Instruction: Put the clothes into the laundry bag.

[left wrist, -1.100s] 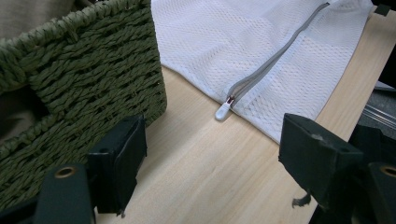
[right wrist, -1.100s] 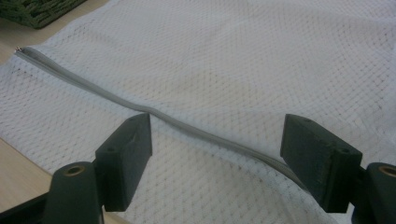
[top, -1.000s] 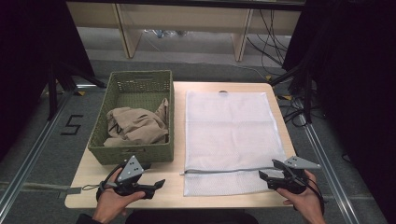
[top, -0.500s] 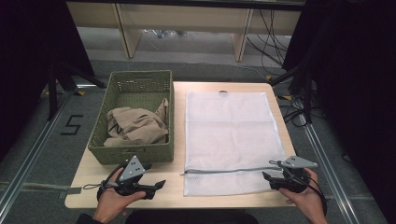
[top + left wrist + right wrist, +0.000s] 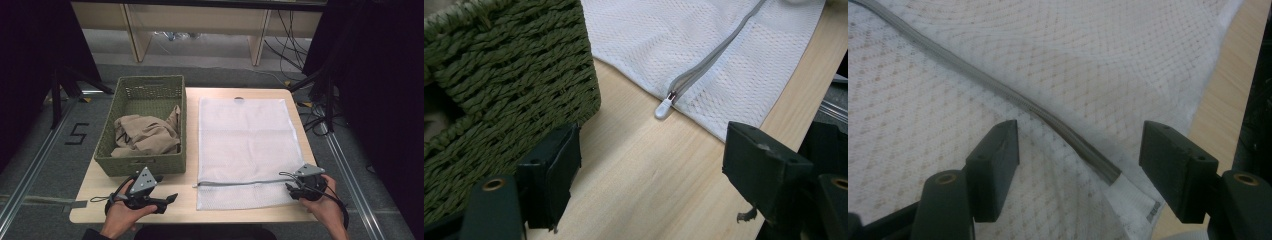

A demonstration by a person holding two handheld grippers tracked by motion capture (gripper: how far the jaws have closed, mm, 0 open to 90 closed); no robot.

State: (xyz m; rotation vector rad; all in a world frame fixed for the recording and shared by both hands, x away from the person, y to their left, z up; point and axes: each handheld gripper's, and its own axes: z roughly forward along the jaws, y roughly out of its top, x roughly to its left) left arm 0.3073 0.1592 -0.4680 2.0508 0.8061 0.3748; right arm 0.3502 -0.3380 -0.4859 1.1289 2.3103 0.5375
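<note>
Currently both grippers sit low at the near edge of the light wooden surface (image 5: pixel 235 212).

Hidden or unclear:
- Beige crumpled cloth (image 5: pixel 145 135) lies inside the green woven basket (image 5: pixel 141 164); the basket walls hide its lower folds, so I can't tell what garment it is.
- High view: jaws of the right gripper (image 5: pixel 295 189) are too small and partly covered by the right hand (image 5: pixel 320 202) to judge there.
- Left hand (image 5: pixel 120 217) is cut off by the bottom edge of the high view.
- Small tag (image 5: pixel 1150 210) on the bag's corner carries print I can't read.

View differences:
- Left gripper view: left gripper (image 5: pixel 651 170) jaws are spread wide, nothing between them but bare wood. Basket wall is just beside one jaw. It also picks up the white zipper pull (image 5: pixel 665 106) at the end of the grey zipper (image 5: pixel 711 55), lying just off the bag's edge on the wood. High view shows the zipper as a thin line, pull not resolvable.
- Right gripper view: jaws are spread, straddling the other end of the zipper near the bag's corner, low over the mesh; contact can't be confirmed.
- High view alone gives the layout: white mesh laundry bag (image 5: pixel 245 135) lies flat at the surface's right half, basket at left, touching or nearly touching the bag's edge. Zipper runs across the bag's near end, between the two grippers.
</note>
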